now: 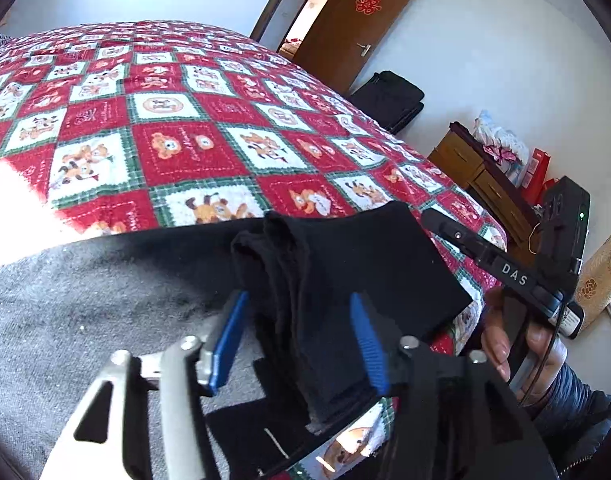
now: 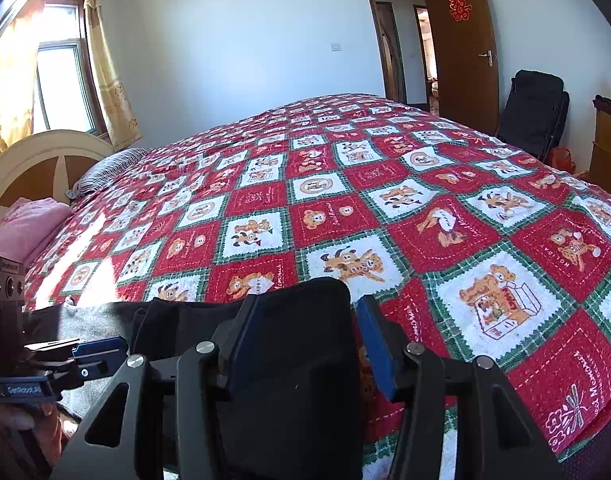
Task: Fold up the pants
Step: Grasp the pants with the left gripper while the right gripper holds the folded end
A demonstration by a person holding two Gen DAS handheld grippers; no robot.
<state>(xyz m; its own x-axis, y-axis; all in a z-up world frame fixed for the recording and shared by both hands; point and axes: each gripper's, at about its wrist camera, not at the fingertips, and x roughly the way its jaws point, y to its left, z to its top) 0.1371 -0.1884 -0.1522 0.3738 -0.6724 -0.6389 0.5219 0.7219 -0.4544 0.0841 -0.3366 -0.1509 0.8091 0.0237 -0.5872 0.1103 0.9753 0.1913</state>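
At the near edge of the quilted bed (image 2: 385, 184), our left gripper (image 1: 297, 340) and right gripper (image 2: 301, 344), fingers spread around bunched black pants (image 1: 345, 264) but not visibly pinching, should close evenly before we carry the fold across.

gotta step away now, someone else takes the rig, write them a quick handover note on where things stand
Left gripper: open around a bunched fold of the black pants, blue pads either side, not clamped.
Right gripper: open around the pants' end, also not clamped.
Pants lie along the near edge of the bed's patchwork quilt, gray inner side showing at the left.
Done: pants look partly folded.
Left: close both grippers, finish folding, flatten.
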